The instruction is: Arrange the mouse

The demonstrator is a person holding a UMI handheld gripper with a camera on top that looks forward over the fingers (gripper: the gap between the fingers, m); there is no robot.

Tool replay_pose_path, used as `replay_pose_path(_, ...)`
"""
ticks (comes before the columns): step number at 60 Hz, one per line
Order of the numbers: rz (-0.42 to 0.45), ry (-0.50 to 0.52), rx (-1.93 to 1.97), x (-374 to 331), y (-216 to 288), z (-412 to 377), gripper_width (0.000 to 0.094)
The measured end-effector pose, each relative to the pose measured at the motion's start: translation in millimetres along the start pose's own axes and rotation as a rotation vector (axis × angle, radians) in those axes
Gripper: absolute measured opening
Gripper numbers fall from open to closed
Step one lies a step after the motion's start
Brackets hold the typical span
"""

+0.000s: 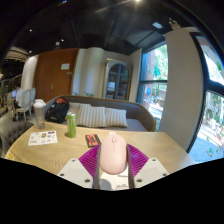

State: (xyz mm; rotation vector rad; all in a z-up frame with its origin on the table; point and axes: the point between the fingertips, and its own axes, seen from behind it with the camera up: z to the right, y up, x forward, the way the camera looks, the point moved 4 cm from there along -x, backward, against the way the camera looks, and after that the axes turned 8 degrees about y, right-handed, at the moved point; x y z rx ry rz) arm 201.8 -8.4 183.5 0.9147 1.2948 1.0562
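A pale pink computer mouse [112,153] sits between my two fingers, its sides against the magenta pads [89,164]. My gripper [112,170] is shut on the mouse and holds it above the wooden table [50,152], its nose pointing away from me. The rear of the mouse is hidden by the gripper body.
On the table stand a green bottle [71,125], a lidded cup [40,113], a printed sheet [43,138] and a small red packet [92,140]. A cushioned bench [105,116] and a dark bag [57,112] lie beyond. Windows are to the right.
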Motion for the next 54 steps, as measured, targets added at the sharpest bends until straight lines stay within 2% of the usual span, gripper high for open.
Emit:
replay_pose_path(5, -0.126, -0.025, 0.059, 29.7, -72.2, 36.1, 0.0402)
replay_pose_path(10, -0.244, 0.000, 0.096, 40.2, -109.9, 68.9, 0.0402)
replay_pose_path(20, -0.344, 0.042, 0.119, 46.3, -163.1, 69.1, 0.0416)
replay_pose_path(22, -0.367, 0.052, 0.127, 45.2, -171.2, 68.8, 0.0444)
replay_pose_path(24, -0.342, 0.056, 0.136, 51.0, -167.5, 67.6, 0.0470)
replay_pose_path(28, -0.352, 0.060, 0.156, 47.2, -170.0, 69.5, 0.0517)
replay_pose_path(29, -0.353, 0.057, 0.168, 46.2, -169.9, 69.9, 0.0592)
replay_pose_path(30, -0.356, 0.052, 0.180, 44.5, -169.9, 70.3, 0.0611)
replay_pose_path(33, -0.350, 0.055, 0.193, 39.4, -166.0, 68.0, 0.0846)
replay_pose_path(34, -0.341, 0.054, 0.191, 35.8, -163.3, 68.7, 0.0861)
replay_pose_path(36, -0.323, 0.059, 0.182, 27.9, -157.2, 66.4, 0.0836)
replay_pose_path(54, -0.226, 0.091, 0.182, -87.2, -136.9, 33.1, 0.0854)
